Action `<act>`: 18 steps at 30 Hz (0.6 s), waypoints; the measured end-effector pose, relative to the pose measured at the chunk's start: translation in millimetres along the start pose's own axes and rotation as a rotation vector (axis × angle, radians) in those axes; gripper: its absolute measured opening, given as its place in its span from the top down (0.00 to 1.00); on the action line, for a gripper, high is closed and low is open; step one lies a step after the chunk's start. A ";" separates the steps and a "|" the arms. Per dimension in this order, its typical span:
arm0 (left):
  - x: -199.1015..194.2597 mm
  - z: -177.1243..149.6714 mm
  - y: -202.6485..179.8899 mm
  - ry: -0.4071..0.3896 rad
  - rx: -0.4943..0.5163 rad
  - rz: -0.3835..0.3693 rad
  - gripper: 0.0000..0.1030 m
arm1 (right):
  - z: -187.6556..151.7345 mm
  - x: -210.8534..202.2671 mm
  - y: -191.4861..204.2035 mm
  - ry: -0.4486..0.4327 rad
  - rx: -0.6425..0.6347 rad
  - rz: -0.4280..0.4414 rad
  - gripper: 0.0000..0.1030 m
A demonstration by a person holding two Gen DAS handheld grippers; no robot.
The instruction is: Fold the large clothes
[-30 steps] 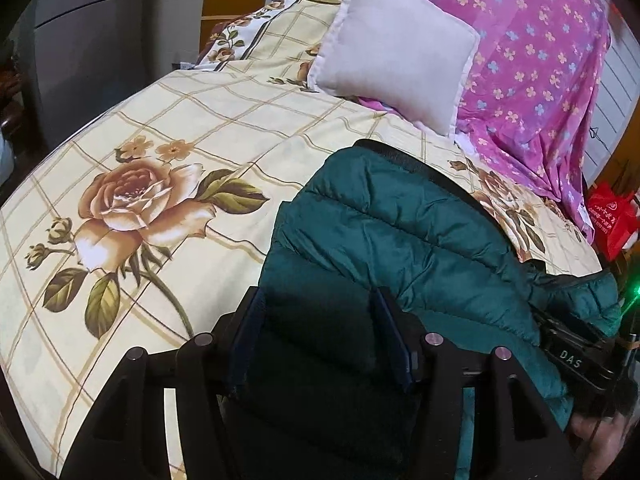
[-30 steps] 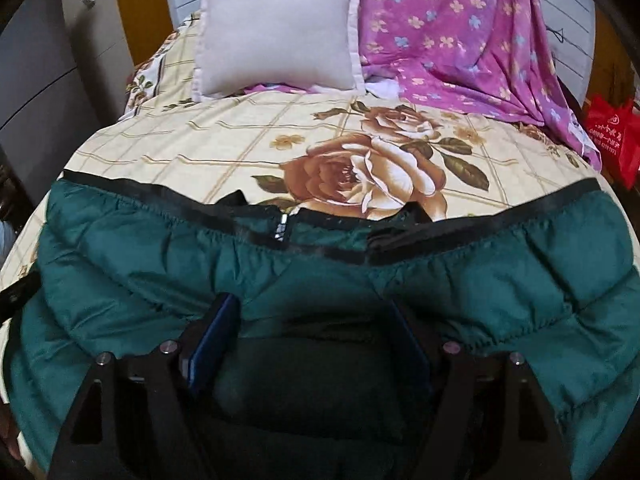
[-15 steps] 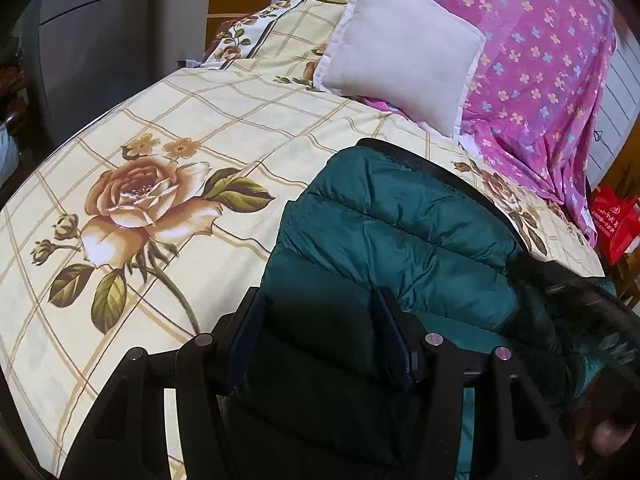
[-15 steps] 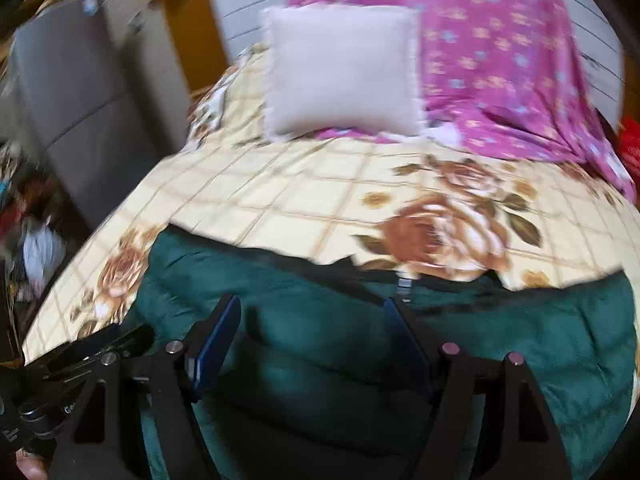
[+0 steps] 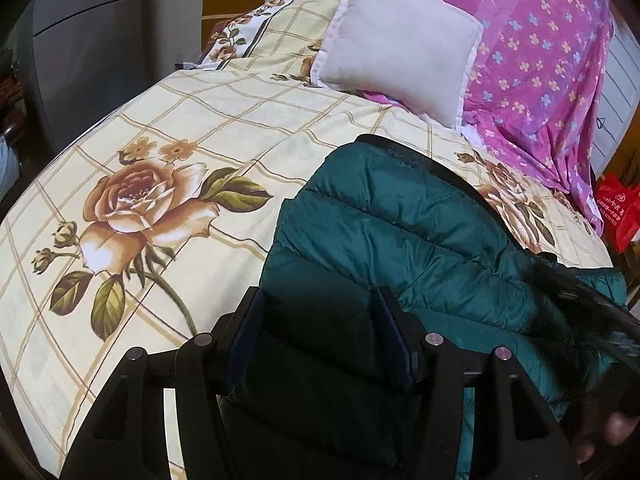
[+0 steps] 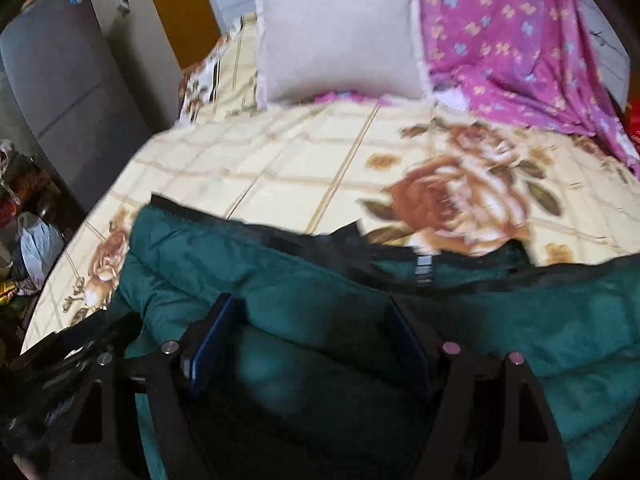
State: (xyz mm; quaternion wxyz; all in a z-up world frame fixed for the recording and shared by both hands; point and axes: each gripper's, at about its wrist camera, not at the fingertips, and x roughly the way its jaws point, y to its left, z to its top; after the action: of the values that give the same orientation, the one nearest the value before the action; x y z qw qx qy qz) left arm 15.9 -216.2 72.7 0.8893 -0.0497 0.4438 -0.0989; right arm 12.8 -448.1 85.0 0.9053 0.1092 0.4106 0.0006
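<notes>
- Dark teal quilted puffer jacket (image 5: 384, 240), black trim along one long edge: spread across the near part of the bed with the cream floral checked bedsheet (image 5: 224, 136), trimmed edge toward the pillow end; a small zip pull or tab visible at mid-edge (image 6: 424, 270) in the right wrist view.
- Handling, judged: light for its bulk, soft and springy; padded channels likely to spring back after folding; smooth shell probably slippery between hard pads; not fragile.
- Best holds, judged: the flat black-trimmed edge or a corner, where the fabric is thinner and stitched, rather than a puffy panel; a pinch of both layers advisable to stop sliding.
- Left tongs (image 5: 320, 320): spread wide above the jacket's left end, dark fabric lying between the blue pads; no pinch evident.
- Right tongs (image 6: 308, 332): likewise spread wide above the jacket's middle, nothing clamped; view motion-blurred, contact with the fabric impossible to tell.
- Square off-white cushion (image 5: 400, 40): propped at the head of the bed, well apart from the jacket.
- Pink flower-print cloth (image 5: 540, 60): draped behind and beside the cushion.
- Red printed bag (image 5: 622, 212): off the far right bedside.
</notes>
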 end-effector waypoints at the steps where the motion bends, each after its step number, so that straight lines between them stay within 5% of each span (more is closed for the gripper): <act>1: -0.1 0.0 0.6 0.001 -0.004 -0.004 0.63 | -1.9 -11.7 -12.3 -0.012 0.005 -0.018 0.24; 7: 1.0 -1.9 -1.9 -0.009 0.004 0.011 0.63 | -12.1 -50.0 -102.9 -0.037 0.082 -0.228 0.23; 12: 3.8 -3.7 -4.4 -0.018 0.029 0.020 0.61 | -22.8 -33.8 -165.3 0.005 0.225 -0.263 0.23; 18: 5.4 -5.6 -5.1 -0.030 0.046 0.030 0.59 | -25.5 -9.3 -163.0 0.037 0.186 -0.333 0.21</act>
State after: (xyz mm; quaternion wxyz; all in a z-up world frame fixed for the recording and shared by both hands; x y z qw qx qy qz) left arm 13.9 -222.3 66.1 0.8981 -0.0241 0.4287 -0.0952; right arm -26.8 -603.0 43.3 0.8711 0.1231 0.4379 -0.1850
